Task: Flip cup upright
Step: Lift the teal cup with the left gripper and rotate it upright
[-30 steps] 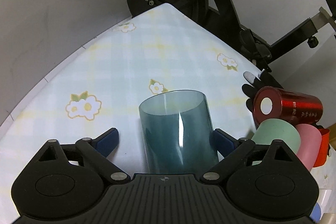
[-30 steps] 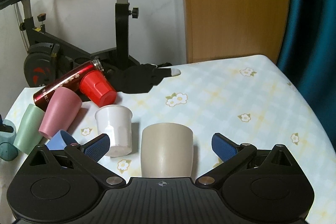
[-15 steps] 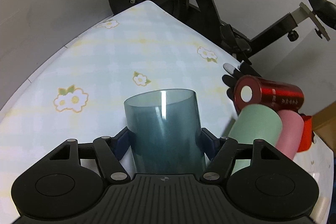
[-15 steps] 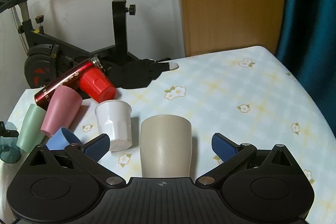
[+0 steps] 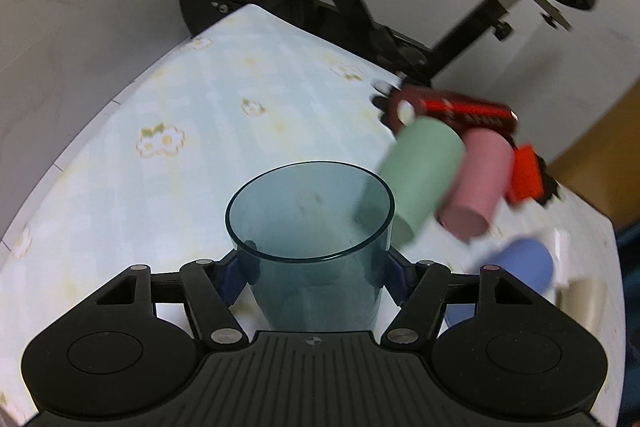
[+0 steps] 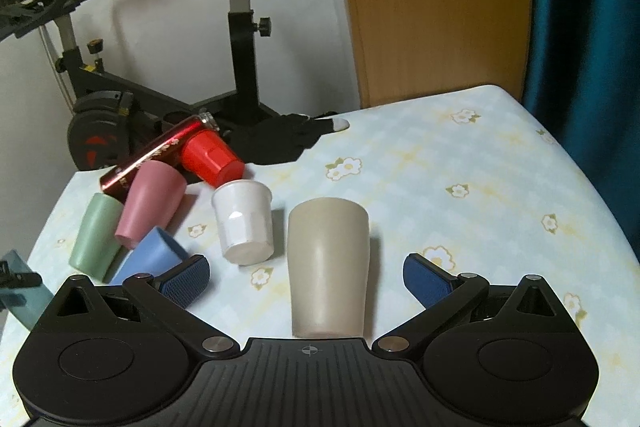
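Observation:
My left gripper (image 5: pixel 312 271) is shut on a clear teal cup (image 5: pixel 316 259). The cup is lifted above the flowered table (image 5: pixel 208 115) and tilted so its open rim faces the camera. Its edge also shows at the far left of the right wrist view (image 6: pixel 20 291). My right gripper (image 6: pixel 308 277) is open, its blue pads on either side of a beige cup (image 6: pixel 328 263) that stands upside down on the table. The pads do not touch the beige cup.
Green (image 6: pixel 96 239), pink (image 6: pixel 150 203), blue (image 6: pixel 148 263) and red (image 6: pixel 210 157) cups lie on their sides by a red bottle (image 6: pixel 156 155). A white cup (image 6: pixel 242 225) lies beside the beige one. A black glove (image 6: pixel 288 139) lies at the table's far edge, an exercise bike (image 6: pixel 100 131) behind it.
My left gripper closed on the teal cup, lifted it and turned it, so its open rim now faces the camera. The right gripper has barely moved and stays open around the beige cup.

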